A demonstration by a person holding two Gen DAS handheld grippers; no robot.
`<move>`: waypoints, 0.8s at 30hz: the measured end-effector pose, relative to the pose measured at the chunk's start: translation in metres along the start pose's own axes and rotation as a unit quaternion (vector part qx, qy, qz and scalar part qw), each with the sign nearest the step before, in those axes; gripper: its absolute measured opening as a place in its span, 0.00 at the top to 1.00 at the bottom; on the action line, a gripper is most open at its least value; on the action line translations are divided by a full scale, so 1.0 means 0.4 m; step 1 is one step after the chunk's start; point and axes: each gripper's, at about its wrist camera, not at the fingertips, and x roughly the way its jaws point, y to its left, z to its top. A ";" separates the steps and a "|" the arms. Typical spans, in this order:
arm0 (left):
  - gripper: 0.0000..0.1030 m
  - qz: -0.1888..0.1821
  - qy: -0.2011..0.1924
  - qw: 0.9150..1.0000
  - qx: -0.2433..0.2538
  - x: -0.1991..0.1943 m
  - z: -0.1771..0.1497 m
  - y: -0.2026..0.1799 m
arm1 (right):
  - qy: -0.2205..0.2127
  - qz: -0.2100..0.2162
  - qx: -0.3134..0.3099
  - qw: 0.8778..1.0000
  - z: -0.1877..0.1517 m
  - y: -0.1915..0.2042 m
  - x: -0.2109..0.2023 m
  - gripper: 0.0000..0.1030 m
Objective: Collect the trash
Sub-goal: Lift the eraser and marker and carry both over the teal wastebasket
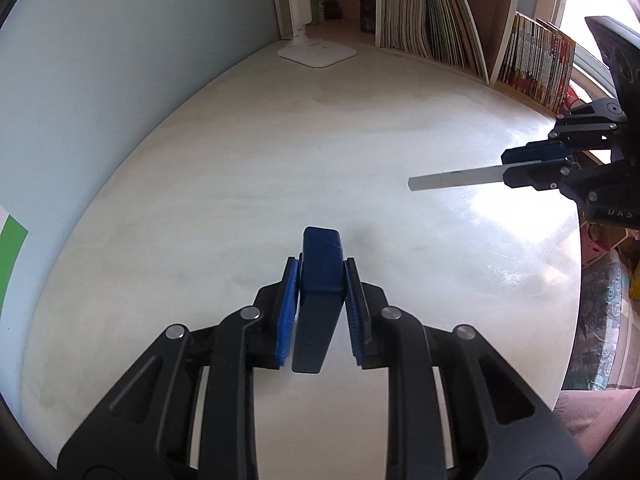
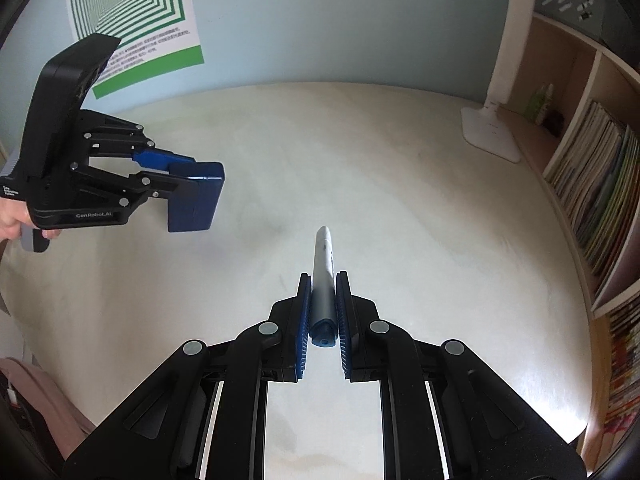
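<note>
Smooth pale desk (image 1: pixel 280 140); left claw (image 1: pixel 321 280) pinches boxy navy case (image 1: pixel 322 264).

A pale, whitish tabletop (image 1: pixel 280 140) with faint smudges carries only a white desk lamp's base (image 1: pixel 318 53) near its far edge.

Navy box (image 1: pixel 322 264), grey pen (image 2: pixel 323 268) (blue-capped)

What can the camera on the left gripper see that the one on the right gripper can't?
Only the left wrist view shows the red-spined books and the brush pot. Only the right wrist view shows the green-striped poster and the person's hand. Both show the white table, the lamp base, the left gripper clamping a dark blue box and the right gripper clamping a silver pen.
</note>
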 end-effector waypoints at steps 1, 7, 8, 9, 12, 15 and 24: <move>0.80 -0.003 -0.001 1.000 -0.001 0.002 0.000 0.000 | 0.001 -0.001 0.003 1.000 -0.006 0.007 0.002 0.87; 0.81 -0.003 0.003 1.000 -0.006 -0.004 -0.023 0.013 | 0.008 0.002 0.020 1.000 -0.044 0.025 0.005 0.87; 0.81 -0.001 0.004 1.000 -0.009 -0.006 -0.028 0.018 | 0.006 0.002 0.024 1.000 -0.047 0.022 0.003 0.87; 0.82 -0.005 0.004 1.000 -0.015 -0.008 -0.030 0.025 | 0.005 0.002 0.027 1.000 -0.049 0.020 0.000 0.87; 0.82 -0.018 0.006 0.999 -0.036 -0.008 -0.036 0.044 | 0.001 0.000 0.029 1.000 -0.040 0.015 -0.008 0.87; 0.82 -0.016 0.006 0.999 -0.039 -0.008 -0.034 0.048 | -0.005 -0.003 0.028 1.000 -0.029 0.013 -0.018 0.87; 0.82 -0.032 -0.013 0.999 -0.001 -0.041 0.005 -0.010 | -0.019 -0.026 0.049 0.998 -0.051 0.003 -0.062 0.87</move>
